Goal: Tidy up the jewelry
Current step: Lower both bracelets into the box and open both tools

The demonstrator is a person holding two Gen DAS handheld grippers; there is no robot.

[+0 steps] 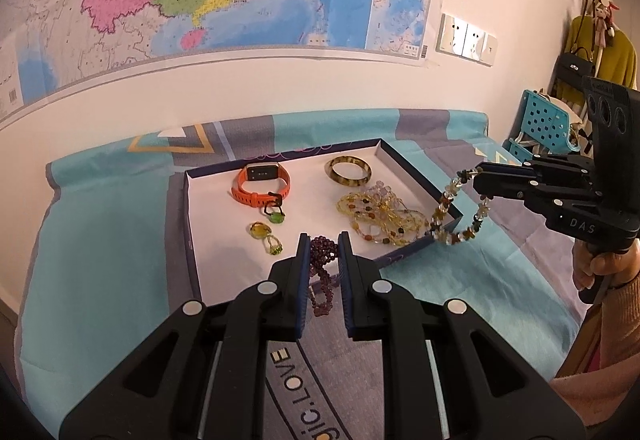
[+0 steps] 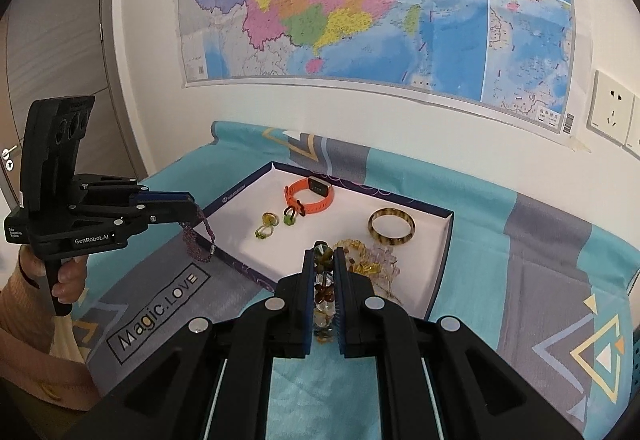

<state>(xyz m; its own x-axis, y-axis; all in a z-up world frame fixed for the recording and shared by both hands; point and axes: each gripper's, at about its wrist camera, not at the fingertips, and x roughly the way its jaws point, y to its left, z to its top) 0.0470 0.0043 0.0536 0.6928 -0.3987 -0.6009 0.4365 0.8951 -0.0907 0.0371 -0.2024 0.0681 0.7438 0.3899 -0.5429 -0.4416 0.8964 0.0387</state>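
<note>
Bed with teal and grey cover (image 1: 100, 240); on it a shallow white-lined box (image 1: 208, 224) already holding an orange watch (image 1: 262, 186), an amber bangle (image 1: 348, 170), a heap of pale bead strands (image 1: 380, 216) and small green and yellow rings (image 1: 266, 232).

Left hand-held gripper (image 1: 324, 240) is clenched on a purple bead bracelet (image 1: 320, 272), which dangles above the box's near-left rim. Right hand-held gripper (image 2: 323, 256) is clamped on a mixed amber and clear bead bracelet (image 2: 324, 296), hanging in a loop over the box's near-right corner.

Risks, biggest first: either loop probably swings when lowered and could catch the box rim, tipping or dragging the light box. The amber loop hangs close to the bead heap; set down there, it would likely tangle. Beads are round, and a pinch on them may slip.

Views: the left wrist camera alone shows the amber bracelet's full loop (image 1: 460, 208). The right wrist camera alone shows the purple strand's metal clasp (image 2: 212, 251) and its drop (image 2: 200, 236).
</note>
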